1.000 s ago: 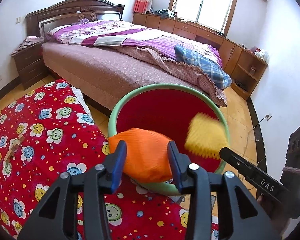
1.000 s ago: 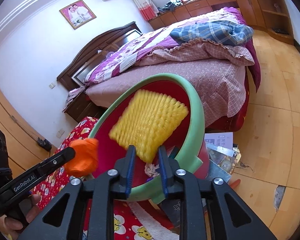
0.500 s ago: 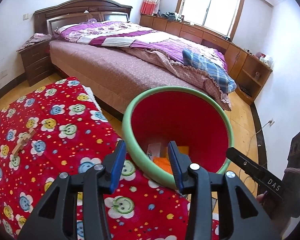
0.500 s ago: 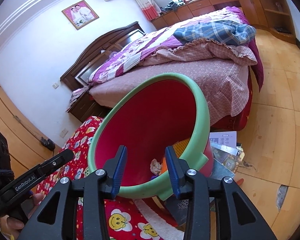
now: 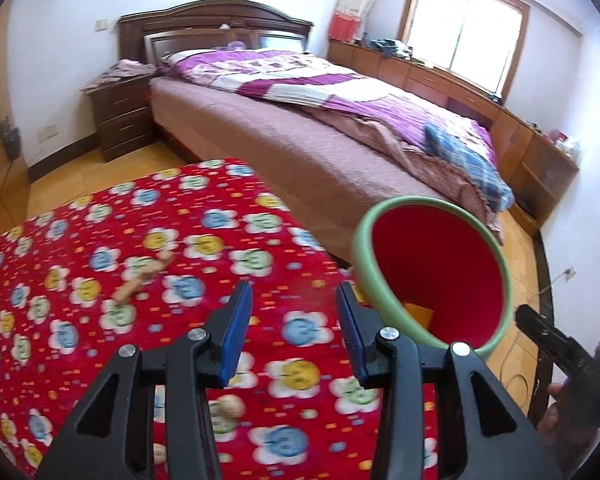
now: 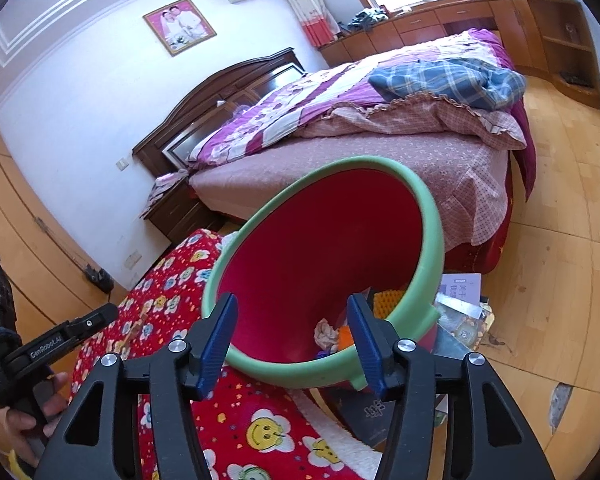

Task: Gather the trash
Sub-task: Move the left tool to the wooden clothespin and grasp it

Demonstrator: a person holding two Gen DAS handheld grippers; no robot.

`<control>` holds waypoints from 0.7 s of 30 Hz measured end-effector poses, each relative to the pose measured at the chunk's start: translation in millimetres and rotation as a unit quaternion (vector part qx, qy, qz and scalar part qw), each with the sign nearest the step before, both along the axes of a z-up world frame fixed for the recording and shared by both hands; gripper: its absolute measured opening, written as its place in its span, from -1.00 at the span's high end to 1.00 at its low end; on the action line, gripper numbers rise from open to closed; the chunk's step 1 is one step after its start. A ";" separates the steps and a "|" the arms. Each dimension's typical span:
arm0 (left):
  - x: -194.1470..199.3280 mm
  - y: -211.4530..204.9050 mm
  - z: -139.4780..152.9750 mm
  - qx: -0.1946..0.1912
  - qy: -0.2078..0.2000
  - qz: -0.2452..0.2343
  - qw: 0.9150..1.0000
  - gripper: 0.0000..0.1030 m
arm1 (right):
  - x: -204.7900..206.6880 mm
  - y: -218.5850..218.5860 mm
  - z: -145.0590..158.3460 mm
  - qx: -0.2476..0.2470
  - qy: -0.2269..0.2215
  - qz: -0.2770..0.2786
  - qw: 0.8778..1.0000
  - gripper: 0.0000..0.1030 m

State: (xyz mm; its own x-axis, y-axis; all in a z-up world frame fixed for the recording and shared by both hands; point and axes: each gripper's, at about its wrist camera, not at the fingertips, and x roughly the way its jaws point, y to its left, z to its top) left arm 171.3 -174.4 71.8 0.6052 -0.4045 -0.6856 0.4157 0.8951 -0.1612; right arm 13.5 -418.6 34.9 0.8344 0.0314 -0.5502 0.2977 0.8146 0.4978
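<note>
The left gripper (image 5: 296, 332) hangs over the flowered table (image 5: 100, 240), fingers released and bare. At its two o'clock stands the red bin (image 5: 436, 280), trash inside. The right gripper (image 6: 294, 344) faces that bin (image 6: 320, 248), its fingers just spread apart, grasping nothing.

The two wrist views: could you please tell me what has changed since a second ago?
Both loads were let go: the orange wad and yellow ribbed foam piece now lie in the green-rimmed red bin. The left gripper swung left over the red flowered cloth; the right gripper has just been opening, empty. The bin stayed put.
</note>
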 end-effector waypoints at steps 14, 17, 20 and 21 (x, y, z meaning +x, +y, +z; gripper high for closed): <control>55.9 61.0 -30.5 0.059 0.019 0.079 0.995 0.16 | 13.1 17.9 -4.7 -0.012 0.022 0.015 1.000 -0.14; 67.9 66.1 -40.9 0.067 0.029 0.086 0.994 0.16 | 17.3 19.0 -7.2 -0.013 0.028 0.017 0.999 -0.14; 76.9 68.0 -49.6 0.068 0.039 0.086 0.993 0.16 | 21.2 19.3 -10.4 -0.014 0.035 0.018 0.999 -0.14; 80.2 68.6 -53.0 0.069 0.042 0.085 0.993 0.16 | 23.3 18.7 -11.8 -0.014 0.038 0.018 0.999 -0.14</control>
